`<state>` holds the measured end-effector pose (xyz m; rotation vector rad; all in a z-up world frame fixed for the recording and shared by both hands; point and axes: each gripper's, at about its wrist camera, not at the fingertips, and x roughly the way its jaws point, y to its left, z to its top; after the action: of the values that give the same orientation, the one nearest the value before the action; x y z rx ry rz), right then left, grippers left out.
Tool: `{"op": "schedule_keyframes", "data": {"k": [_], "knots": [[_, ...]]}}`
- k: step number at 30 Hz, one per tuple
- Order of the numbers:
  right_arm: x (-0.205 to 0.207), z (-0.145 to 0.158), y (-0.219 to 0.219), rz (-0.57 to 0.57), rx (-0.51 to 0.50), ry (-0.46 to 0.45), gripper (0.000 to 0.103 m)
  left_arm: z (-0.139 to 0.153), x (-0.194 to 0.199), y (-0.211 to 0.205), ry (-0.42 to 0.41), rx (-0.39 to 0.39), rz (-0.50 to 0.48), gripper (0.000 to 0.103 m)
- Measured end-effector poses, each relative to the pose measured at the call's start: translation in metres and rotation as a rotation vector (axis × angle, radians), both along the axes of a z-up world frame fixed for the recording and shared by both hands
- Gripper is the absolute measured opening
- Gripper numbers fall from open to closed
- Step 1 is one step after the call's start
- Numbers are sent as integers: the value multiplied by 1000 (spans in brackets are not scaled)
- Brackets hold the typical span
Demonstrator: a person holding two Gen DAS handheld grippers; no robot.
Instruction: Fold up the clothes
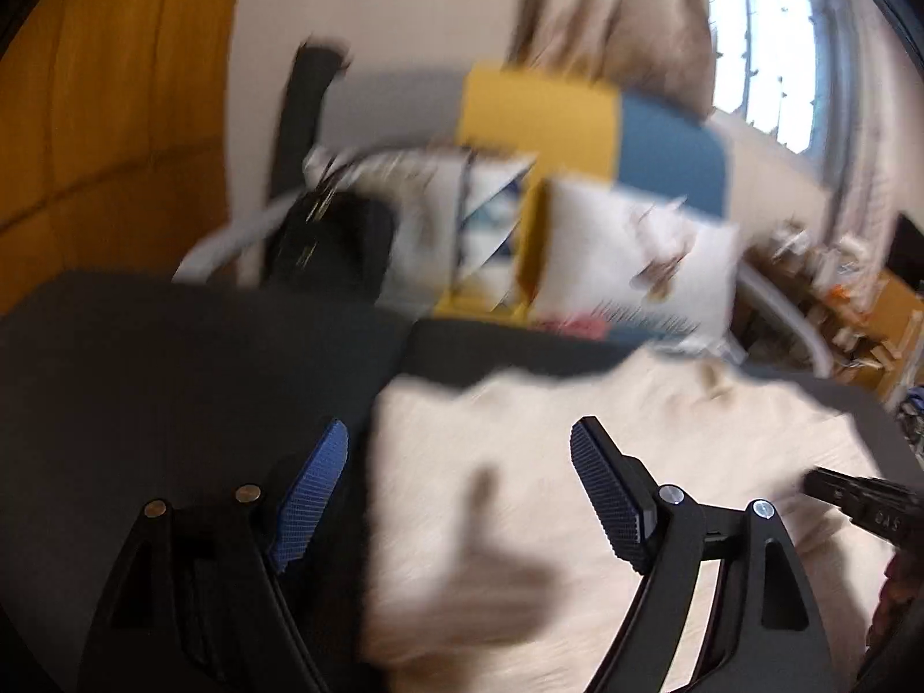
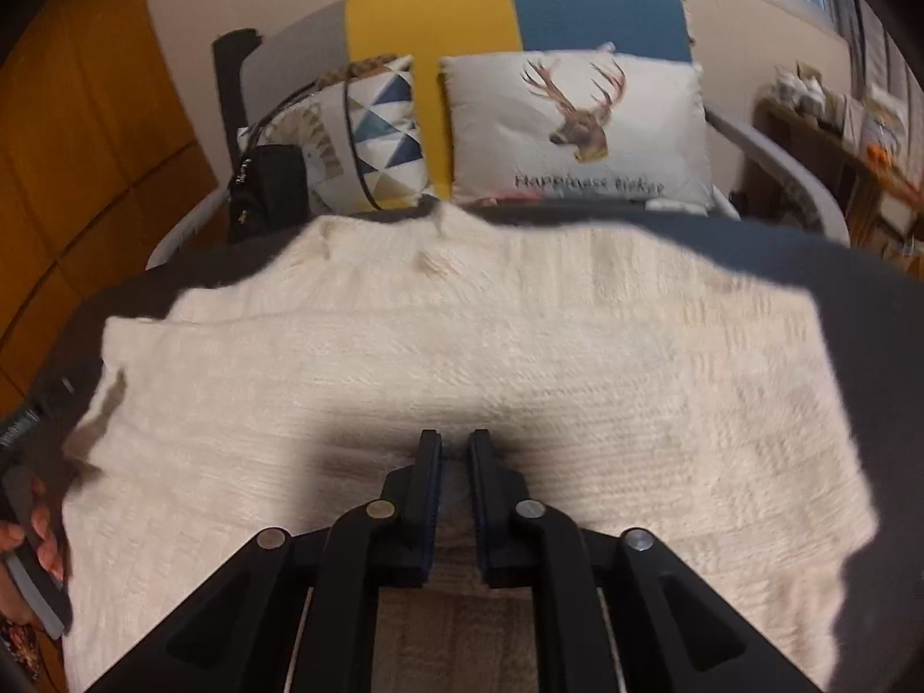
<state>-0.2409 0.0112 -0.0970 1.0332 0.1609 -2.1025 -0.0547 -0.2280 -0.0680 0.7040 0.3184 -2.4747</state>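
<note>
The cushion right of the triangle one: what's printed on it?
A brown antlered deer head on white cushion, with script lettering beneath; clearest in right wrist view.

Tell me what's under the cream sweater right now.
The cream sweater lies spread on a dark grey surface, which shows past its edges. Whatever lies beneath its middle is covered and cannot be seen.

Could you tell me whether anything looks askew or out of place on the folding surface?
The cream sweater lies fairly flat on the dark surface, but its far edge is uneven, with a small bump near the cushions. Nothing looks spilled or damaged.
</note>
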Motion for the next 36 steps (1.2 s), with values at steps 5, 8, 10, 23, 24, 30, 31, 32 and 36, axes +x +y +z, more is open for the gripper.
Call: {"op": "schedule_keyframes", "data": {"k": [5, 8, 10, 23, 24, 30, 31, 32, 36], "knots": [[22, 27, -43, 137, -128, -63, 10, -21, -26, -1, -91, 30, -33, 83], [29, 25, -80, 203, -132, -120, 9, -38, -30, -15, -142, 104, 24, 73], [28, 19, -105, 223, -113, -134, 9, -45, -30, -23, -154, 148, 59, 59], [9, -16, -133, 205, 19, -131, 3, -55, -33, -34, -163, 216, 73, 71], [2, -14, -119, 177, 24, -113, 3, -56, -34, -34, -165, 214, 72, 72], [-30, 16, -28, -27, -75, -108, 10, -58, -37, -30, -182, 191, 76, 73], [-28, 23, -16, -16, -115, -119, 10, -58, -38, -29, -184, 189, 77, 73], [-21, 28, -11, 19, -128, -121, 10, -58, -38, -29, -186, 188, 78, 74], [-6, 11, -2, 88, -24, -151, 10, -58, -40, -28, -210, 173, 100, 85]]}}
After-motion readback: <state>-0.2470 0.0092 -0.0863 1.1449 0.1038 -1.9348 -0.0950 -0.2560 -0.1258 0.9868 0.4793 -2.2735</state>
